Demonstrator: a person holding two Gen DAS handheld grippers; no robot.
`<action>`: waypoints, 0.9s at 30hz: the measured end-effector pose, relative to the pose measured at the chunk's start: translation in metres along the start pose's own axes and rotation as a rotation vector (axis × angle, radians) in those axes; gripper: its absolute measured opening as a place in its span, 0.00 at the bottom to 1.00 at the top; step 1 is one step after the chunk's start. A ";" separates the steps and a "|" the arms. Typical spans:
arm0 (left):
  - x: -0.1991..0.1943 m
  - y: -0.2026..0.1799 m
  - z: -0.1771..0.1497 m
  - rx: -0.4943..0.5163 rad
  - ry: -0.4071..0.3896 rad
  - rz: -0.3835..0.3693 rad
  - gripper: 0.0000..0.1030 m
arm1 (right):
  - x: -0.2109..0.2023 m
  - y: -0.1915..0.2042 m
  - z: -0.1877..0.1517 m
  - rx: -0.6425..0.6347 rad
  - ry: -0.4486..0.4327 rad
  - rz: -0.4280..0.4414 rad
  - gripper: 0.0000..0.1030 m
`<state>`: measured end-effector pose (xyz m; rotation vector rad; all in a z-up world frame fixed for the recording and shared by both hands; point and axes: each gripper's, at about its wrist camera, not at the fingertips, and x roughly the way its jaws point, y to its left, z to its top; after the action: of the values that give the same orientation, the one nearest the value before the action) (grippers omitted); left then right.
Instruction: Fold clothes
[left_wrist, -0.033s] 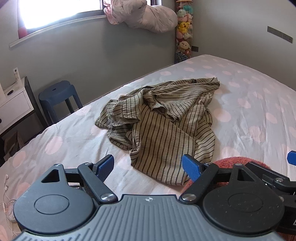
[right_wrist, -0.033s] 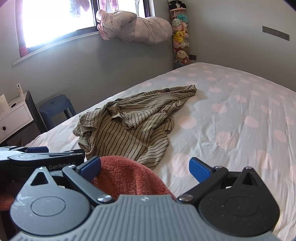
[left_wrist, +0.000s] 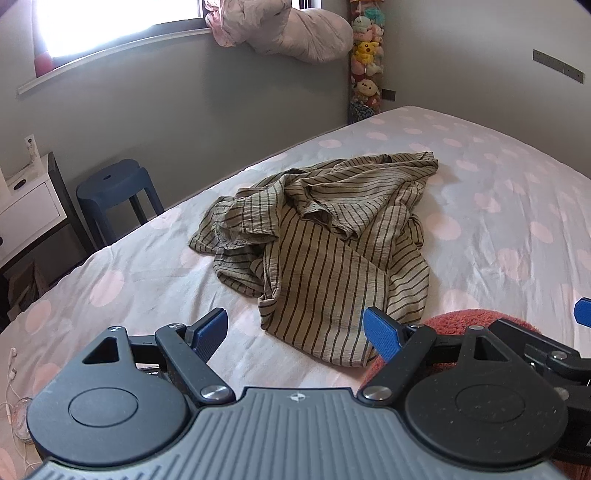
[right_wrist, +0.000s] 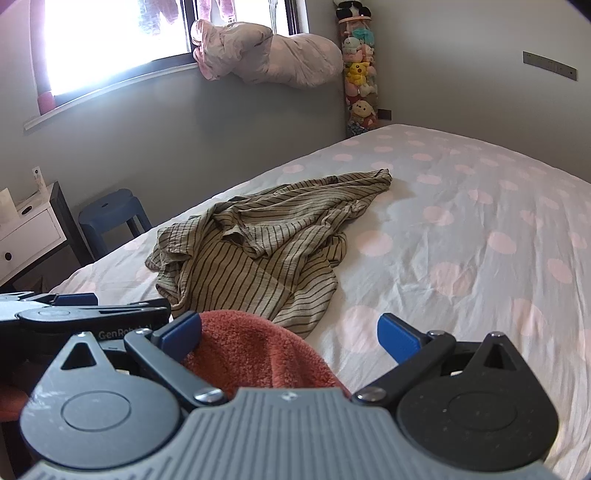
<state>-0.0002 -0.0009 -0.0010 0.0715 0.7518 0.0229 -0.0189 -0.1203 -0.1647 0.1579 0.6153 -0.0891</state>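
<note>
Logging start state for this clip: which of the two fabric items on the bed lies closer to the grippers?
The coral fleece item, directly under the open right gripper at the bed's near edge. The crumpled striped shirt lies farther out on the polka-dot bedsheet.

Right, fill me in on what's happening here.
A person holds a gripper in each hand over a bed, about to fold clothes. The left gripper and right gripper are both open and hold nothing. A striped shirt lies crumpled and unfolded on the bed, with a red towel just in front of it.
</note>
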 end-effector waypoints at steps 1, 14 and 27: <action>0.000 -0.001 0.000 0.003 0.004 0.004 0.78 | 0.001 -0.001 -0.001 0.009 0.000 0.003 0.99; 0.004 0.005 -0.006 0.004 0.001 -0.036 0.78 | 0.004 -0.008 -0.013 0.102 -0.019 0.032 0.99; 0.005 -0.002 -0.008 0.017 -0.013 -0.041 0.78 | 0.004 -0.007 -0.016 0.103 -0.039 0.037 0.99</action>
<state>-0.0020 -0.0020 -0.0101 0.0724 0.7400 -0.0228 -0.0257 -0.1250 -0.1812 0.2669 0.5691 -0.0884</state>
